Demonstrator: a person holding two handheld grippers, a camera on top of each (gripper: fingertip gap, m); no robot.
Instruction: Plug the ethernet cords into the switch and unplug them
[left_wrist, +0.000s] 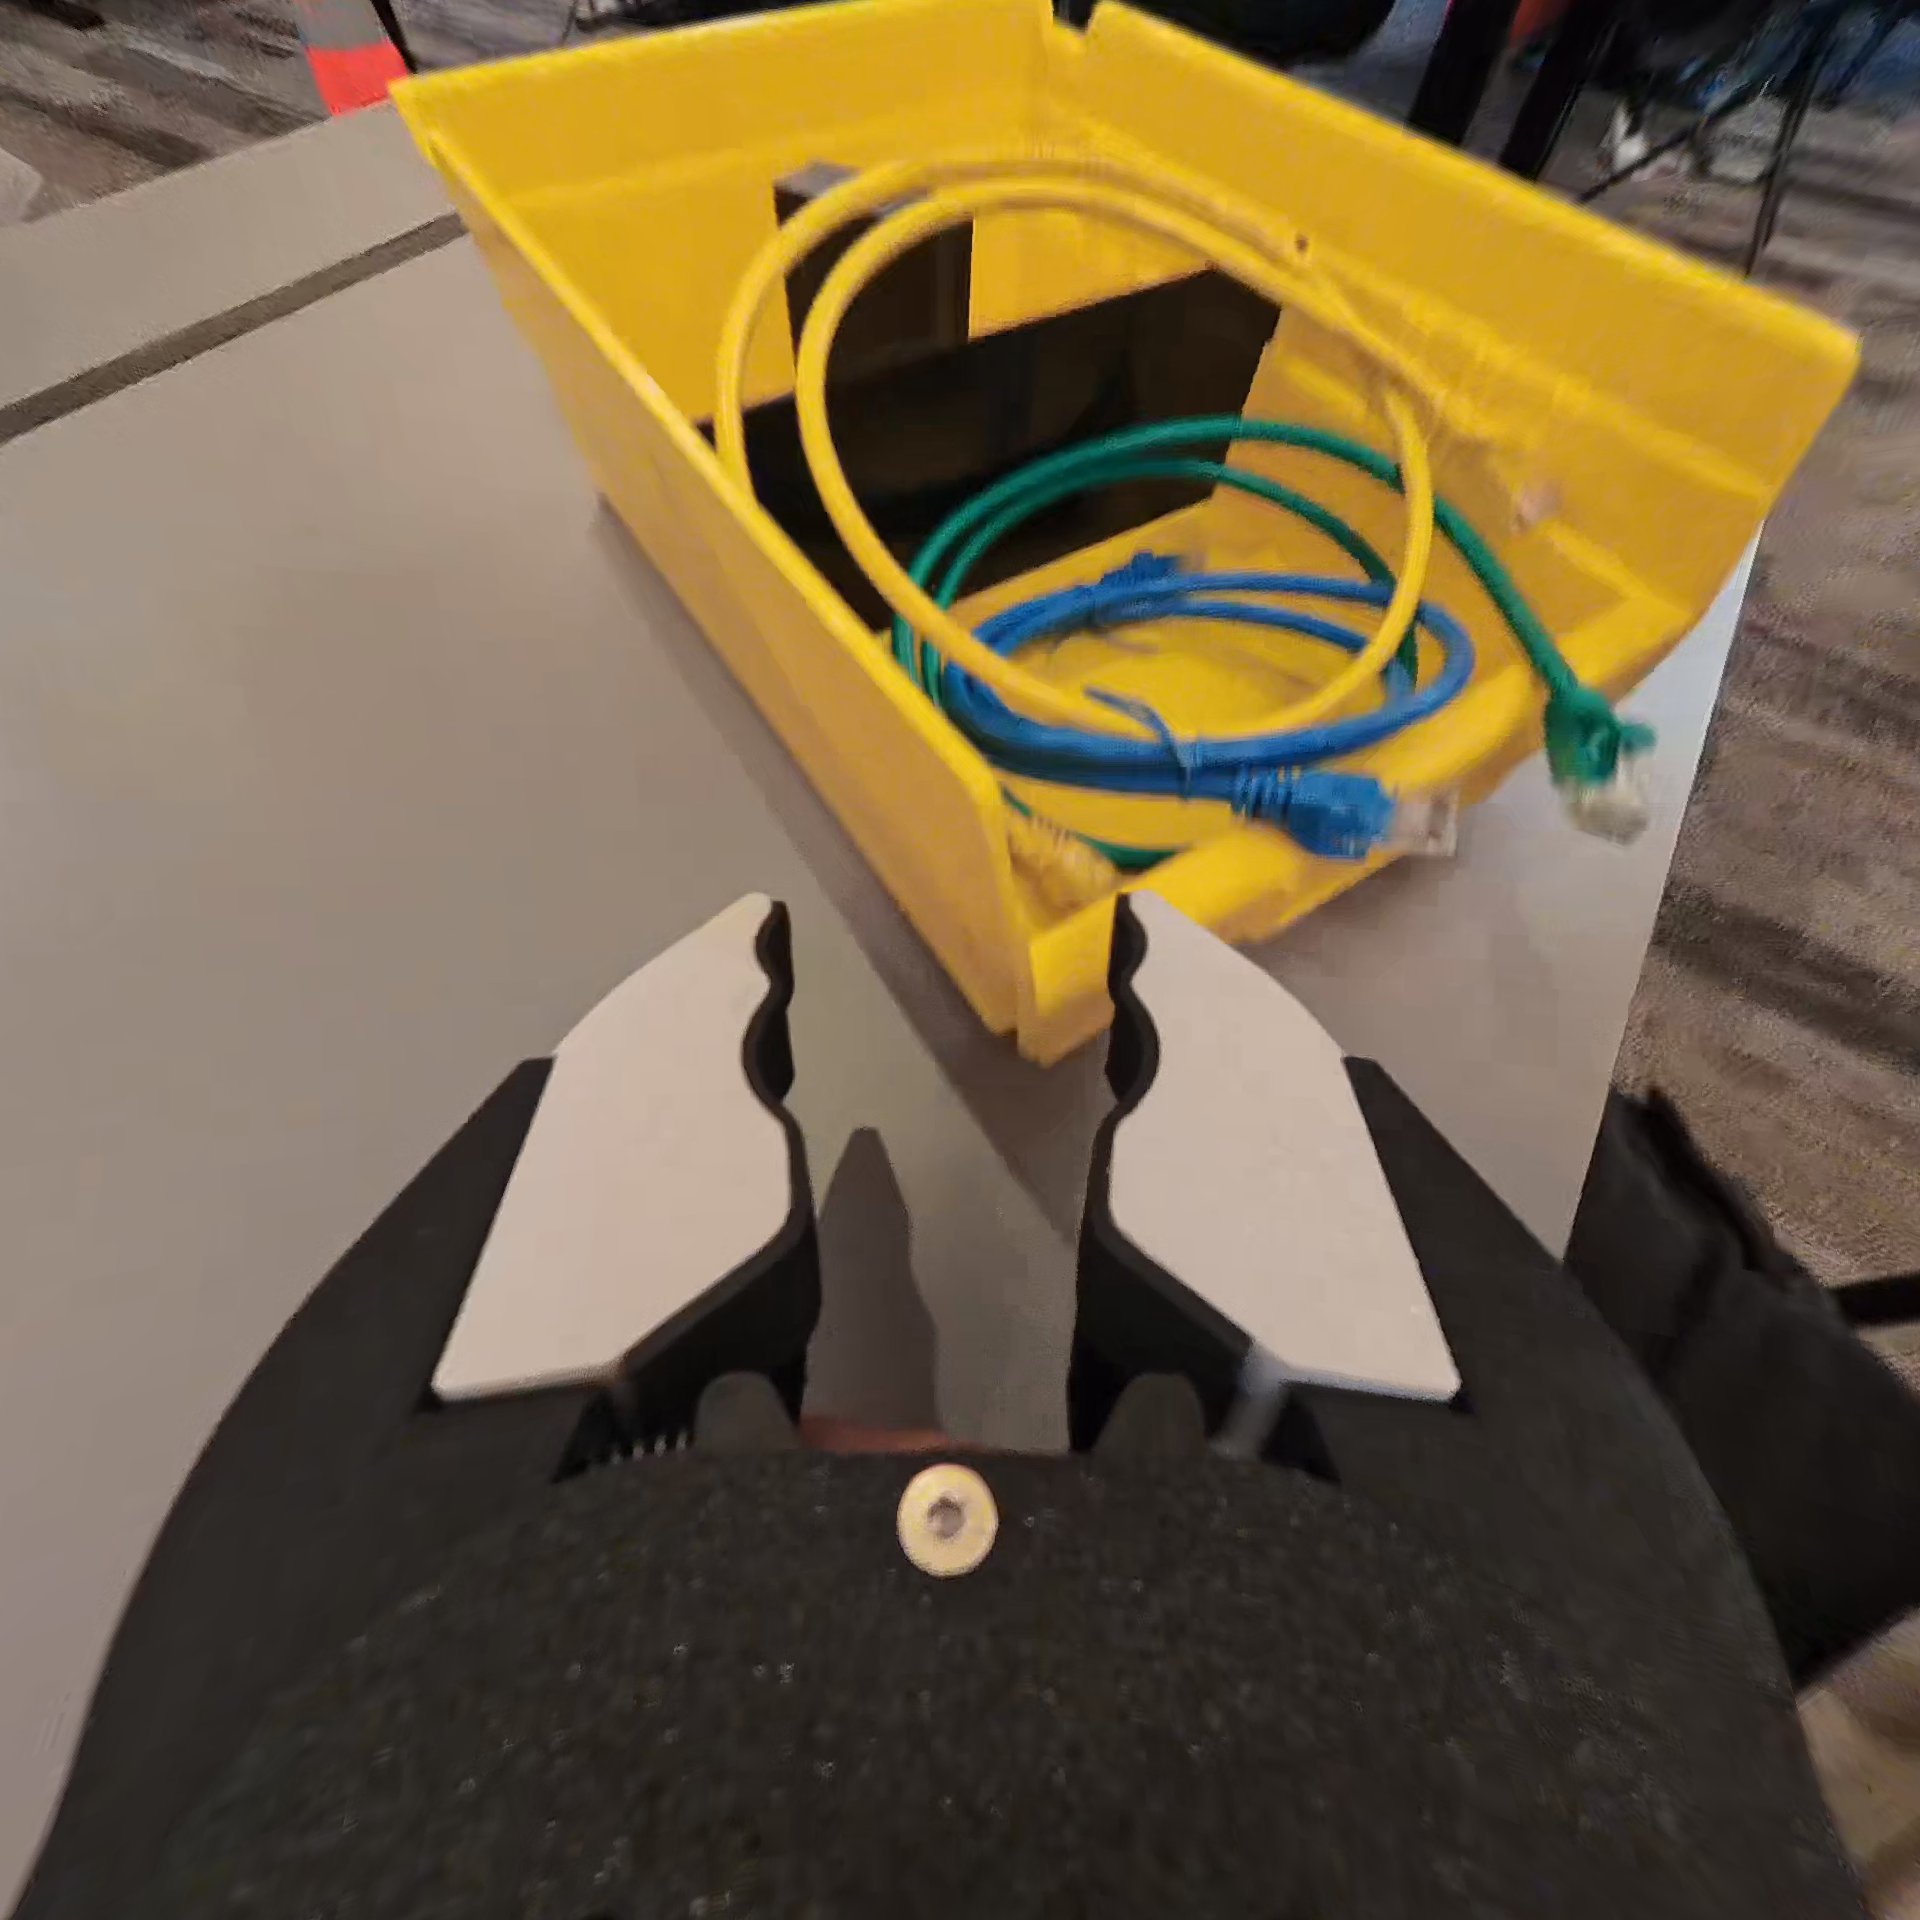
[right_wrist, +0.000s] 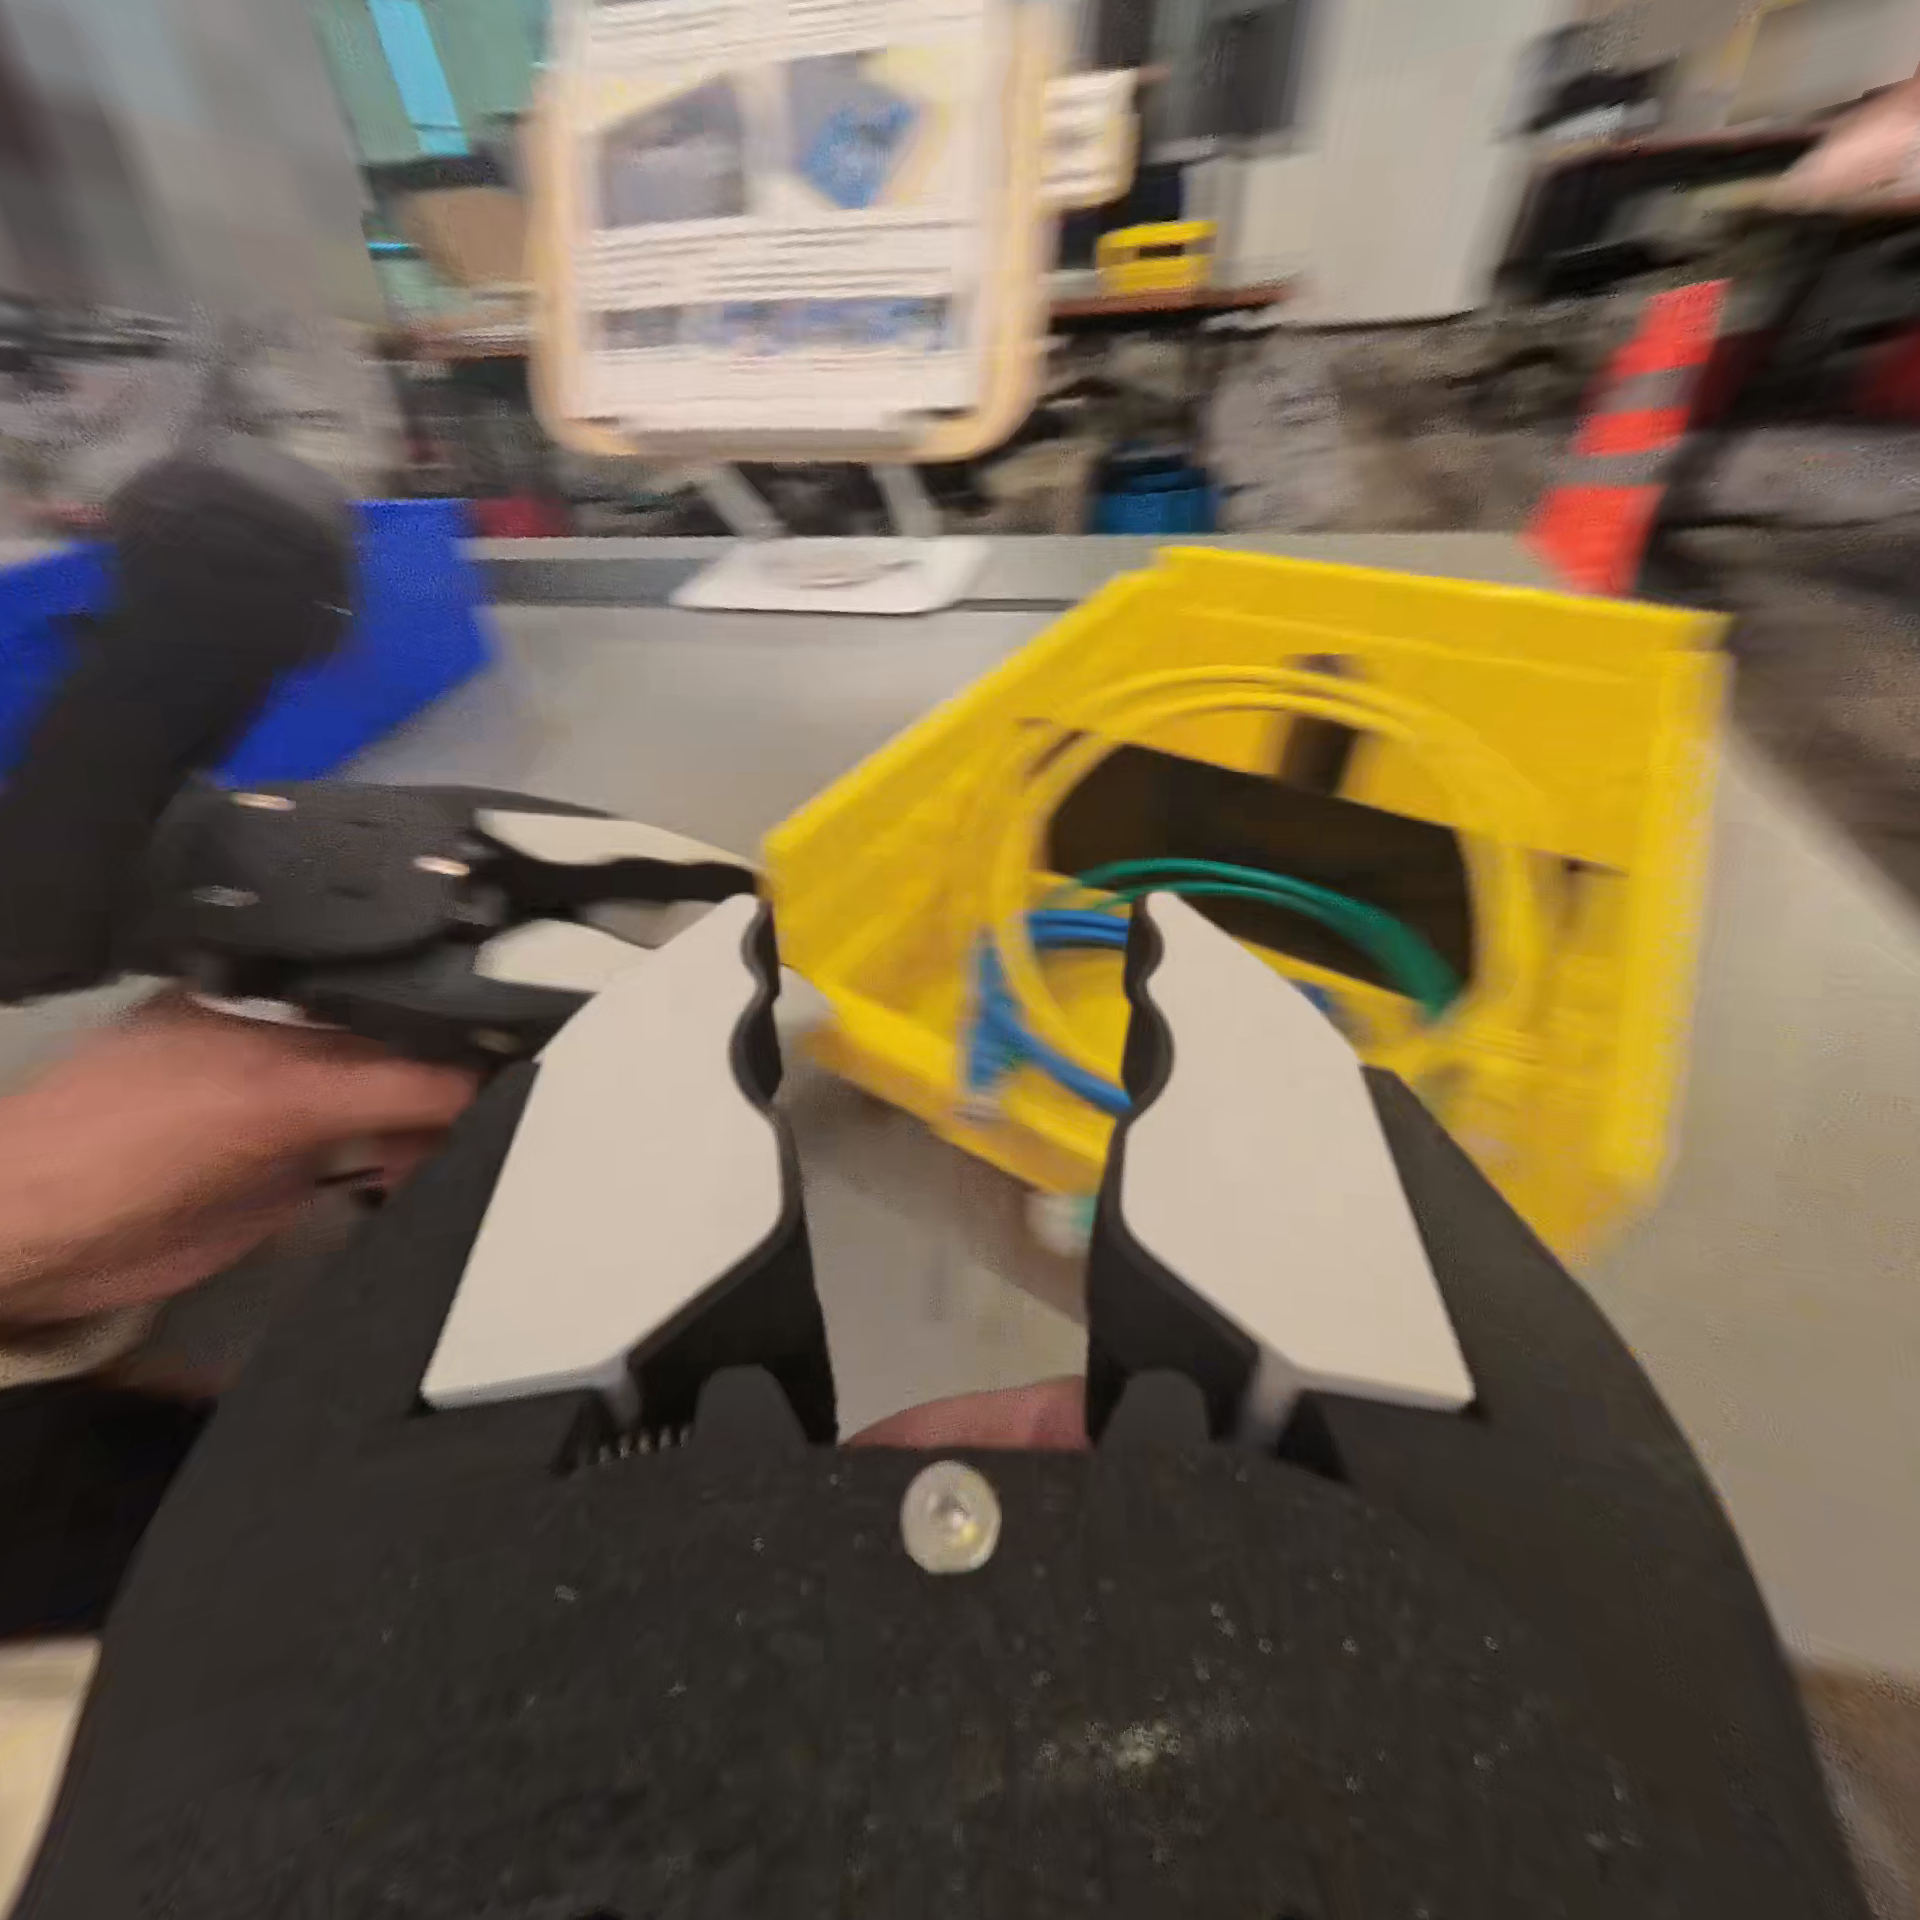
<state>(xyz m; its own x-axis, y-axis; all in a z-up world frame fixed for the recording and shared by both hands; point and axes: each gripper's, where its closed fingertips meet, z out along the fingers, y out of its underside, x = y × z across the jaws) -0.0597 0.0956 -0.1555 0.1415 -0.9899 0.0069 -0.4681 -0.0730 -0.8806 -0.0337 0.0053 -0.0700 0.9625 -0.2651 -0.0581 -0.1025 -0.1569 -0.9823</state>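
Judging from how things lie, nothing is plugged in yet: the yellow cord (left_wrist: 1039, 436), green cord (left_wrist: 1351, 499) and blue cord (left_wrist: 1195, 727) lie coiled loose in the yellow bin (left_wrist: 644, 249) on the grey worktop (left_wrist: 312, 727), connectors free at the bin's open front. A dark box behind them is probably the switch (left_wrist: 1039, 416) (motion blur hides any ports). Every plugging and unplugging remains. The left gripper (left_wrist: 951, 914) hovers before the bin's near corner, fingers parted moderately, holding nothing. The right gripper (right_wrist: 951, 914) likewise gapes empty, aimed at the bin, touching nothing
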